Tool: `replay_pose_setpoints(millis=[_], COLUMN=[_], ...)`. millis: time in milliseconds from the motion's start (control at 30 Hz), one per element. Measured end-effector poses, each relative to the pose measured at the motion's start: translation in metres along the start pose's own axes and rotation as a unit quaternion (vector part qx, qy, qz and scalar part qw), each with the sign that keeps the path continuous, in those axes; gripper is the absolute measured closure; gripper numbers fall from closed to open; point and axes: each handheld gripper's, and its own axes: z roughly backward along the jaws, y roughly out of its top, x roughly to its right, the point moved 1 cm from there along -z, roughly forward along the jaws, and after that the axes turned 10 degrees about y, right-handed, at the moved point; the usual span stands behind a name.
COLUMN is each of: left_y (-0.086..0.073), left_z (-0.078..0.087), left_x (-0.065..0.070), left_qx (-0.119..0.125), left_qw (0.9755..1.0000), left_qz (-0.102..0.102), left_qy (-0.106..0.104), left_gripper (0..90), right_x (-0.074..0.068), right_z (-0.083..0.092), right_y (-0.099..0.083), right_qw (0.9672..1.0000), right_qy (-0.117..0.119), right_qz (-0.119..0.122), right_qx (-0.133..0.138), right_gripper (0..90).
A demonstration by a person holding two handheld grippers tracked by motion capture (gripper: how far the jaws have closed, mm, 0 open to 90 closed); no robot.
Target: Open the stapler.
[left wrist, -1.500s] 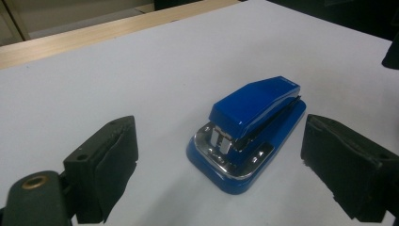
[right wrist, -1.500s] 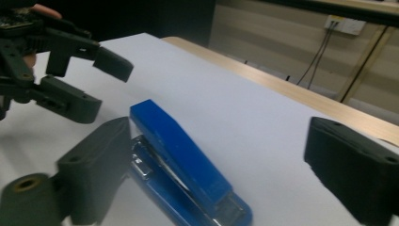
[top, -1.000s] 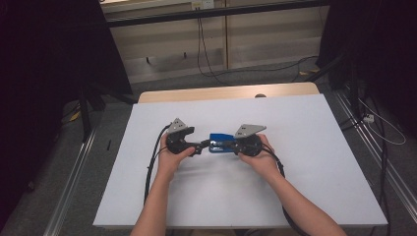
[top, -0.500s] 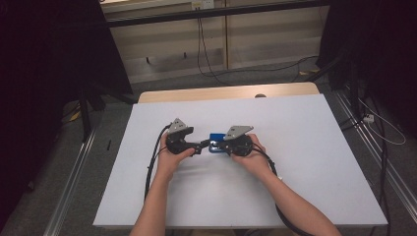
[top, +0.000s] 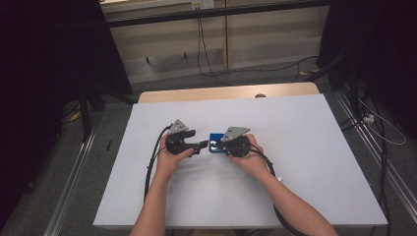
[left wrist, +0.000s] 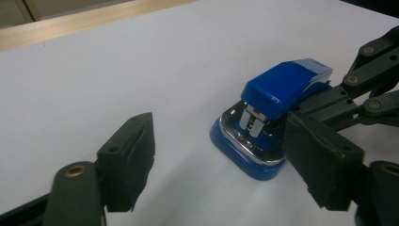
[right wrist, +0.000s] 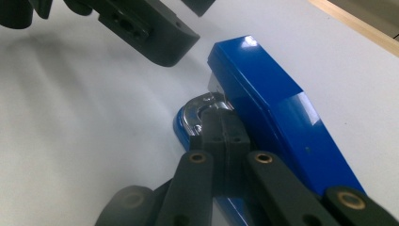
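A blue stapler (top: 215, 144) with a chrome plate on its base lies on the white table (top: 295, 147) between my two grippers. My left gripper (top: 202, 145) points right at its front end. In the left gripper view the jaws (left wrist: 221, 127) stand open and have just been closing. The stapler (left wrist: 277, 94) lies just beyond them, near the right pad (left wrist: 320, 160), with nothing pressed. My right gripper (top: 220, 146) is shut, its joined tips (right wrist: 221, 127) resting on the stapler's base beside the blue top (right wrist: 273, 108). Its black links (left wrist: 371, 80) reach in along the stapler's side.
A wooden strip (top: 221, 93) runs along the table's far edge. Cables (top: 211, 59) lie on the floor behind it, and metal rails (top: 74, 187) flank the table. White table surface spreads to the right and in front of the hands.
My right gripper has slid left toward the left one, so less of the stapler shows between them. The left hand has stayed where it was.
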Motion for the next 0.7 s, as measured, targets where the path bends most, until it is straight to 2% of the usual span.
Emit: replay_pose_setpoints(millis=[167, 200, 233, 300, 367, 467, 700], left_y=[-0.002, -0.002, -0.002, -0.003, -0.002, -0.002, -0.002], left_z=[-0.004, -0.005, -0.005, -0.007, -0.008, -0.010, -0.017], left_x=[0.004, 0.005, 0.005, 0.006, 0.007, 0.008, 0.010], left_qx=[-0.022, -0.026, -0.029, -0.025, -0.025, -0.028, -0.031], left_qw=[0.9997, 0.9996, 0.9995, 0.9995, 0.9994, 0.9991, 0.9990], left_qz=[0.005, 0.004, 0.007, 0.011, 0.006, 0.003, -0.003], left_qy=[-0.003, -0.004, -0.007, -0.016, -0.023, -0.030, -0.031], left_gripper=[51.9, 63.5, 63.5, 74.0, 81.4, 86.9, 89.7], right_x=[0.000, 0.000, 0.000, 0.000, -0.001, -0.001, -0.002], right_z=[0.000, 0.000, 0.000, 0.000, -0.001, -0.001, -0.001], right_y=[0.000, 0.000, 0.000, -0.001, -0.001, -0.001, -0.001], right_qw=[1.0000, 0.9999, 0.9999, 0.9999, 0.9998, 0.9998, 0.9999], right_qy=[-0.001, -0.001, -0.001, -0.002, 0.003, 0.001, 0.000], right_qz=[-0.007, -0.011, -0.011, -0.012, -0.019, -0.017, -0.014], right_qx=[0.001, 0.004, 0.004, 0.005, 0.011, 0.010, 0.007], right_gripper=[90.0, 90.0, 90.0, 90.0, 90.0, 90.0, 90.0])
